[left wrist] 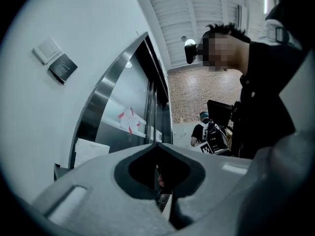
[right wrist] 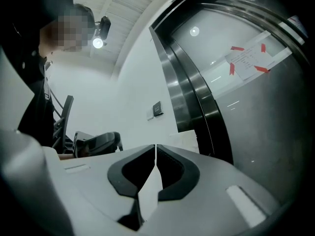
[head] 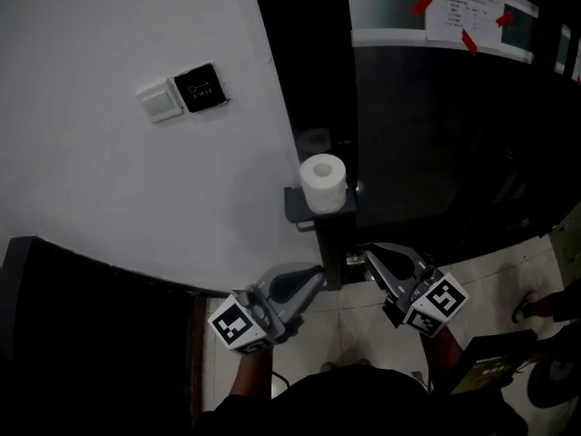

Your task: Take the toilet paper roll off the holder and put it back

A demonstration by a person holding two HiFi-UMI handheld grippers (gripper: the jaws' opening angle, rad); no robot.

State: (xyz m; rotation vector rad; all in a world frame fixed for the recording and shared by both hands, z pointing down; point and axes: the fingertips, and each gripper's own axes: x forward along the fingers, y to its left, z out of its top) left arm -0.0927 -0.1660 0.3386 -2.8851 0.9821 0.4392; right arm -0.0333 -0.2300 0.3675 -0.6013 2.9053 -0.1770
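Left gripper point(head: 316, 272) and right gripper point(head: 370, 258) are hanging empty, jaws together, near the roll point(head: 323, 182) sitting upright on the holder point(head: 300, 209). Light and squashy, it is likely needing a gentle side grip.

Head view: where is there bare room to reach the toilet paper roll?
Free: bare white wall left of the toilet paper roll, below the switch plates, and the space above the roll. Crowded: beneath the holder, by the left hand-held gripper and right hand-held gripper.

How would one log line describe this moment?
roll: on holder | left gripper: shut, empty | right gripper: shut, empty | neither touches roll
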